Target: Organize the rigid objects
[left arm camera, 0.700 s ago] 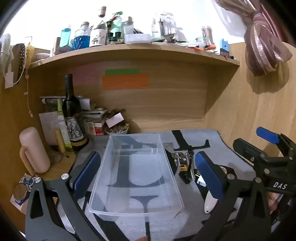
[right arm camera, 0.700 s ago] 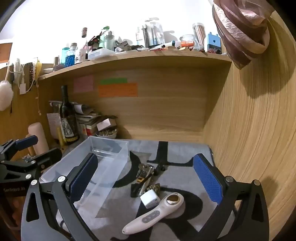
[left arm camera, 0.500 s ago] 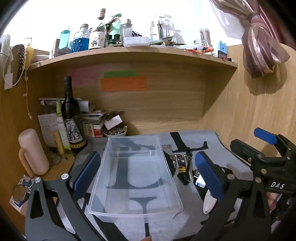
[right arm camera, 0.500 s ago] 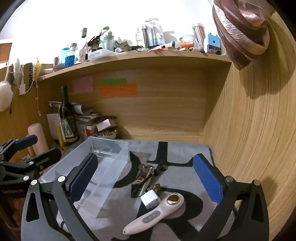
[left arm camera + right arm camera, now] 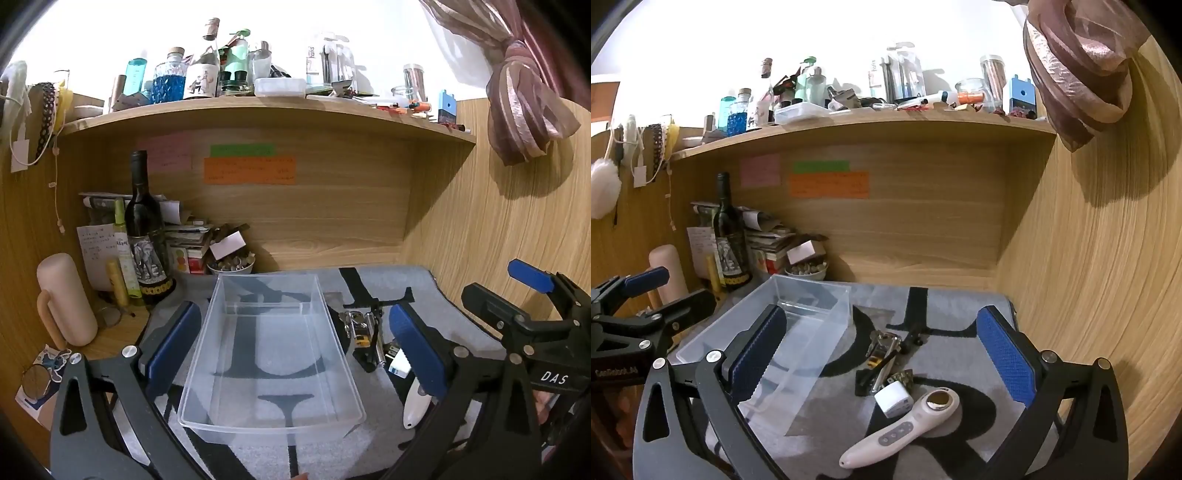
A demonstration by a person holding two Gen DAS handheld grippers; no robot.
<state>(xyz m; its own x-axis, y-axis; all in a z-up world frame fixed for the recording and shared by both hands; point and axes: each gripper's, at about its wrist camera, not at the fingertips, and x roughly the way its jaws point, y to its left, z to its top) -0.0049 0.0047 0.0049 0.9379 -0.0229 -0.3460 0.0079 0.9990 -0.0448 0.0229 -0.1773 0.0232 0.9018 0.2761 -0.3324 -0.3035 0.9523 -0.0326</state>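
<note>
A clear plastic bin (image 5: 271, 413) (image 5: 798, 317) stands empty on the grey mat. My left gripper (image 5: 295, 341) is open, its blue pads on either side of the bin and apart from it. Right of the bin lie a white handheld device (image 5: 905, 428) (image 5: 413, 406), a white charger cube (image 5: 893, 398) (image 5: 399, 367) and a black and metal corkscrew (image 5: 886, 350) (image 5: 364, 332). My right gripper (image 5: 882, 360) hangs open above these items and holds nothing. Part of the bin's right side sits behind the right gripper's left pad.
A dark wine bottle (image 5: 144, 236), a pink mug (image 5: 64, 295), stacked books and a small bowl (image 5: 231, 263) crowd the back left corner. A wooden wall (image 5: 1089, 277) closes the right side. A shelf (image 5: 258, 110) packed with bottles runs overhead.
Both grippers have drifted back slightly, so the bin and the small items sit a little farther off. Nothing was picked up or released.
</note>
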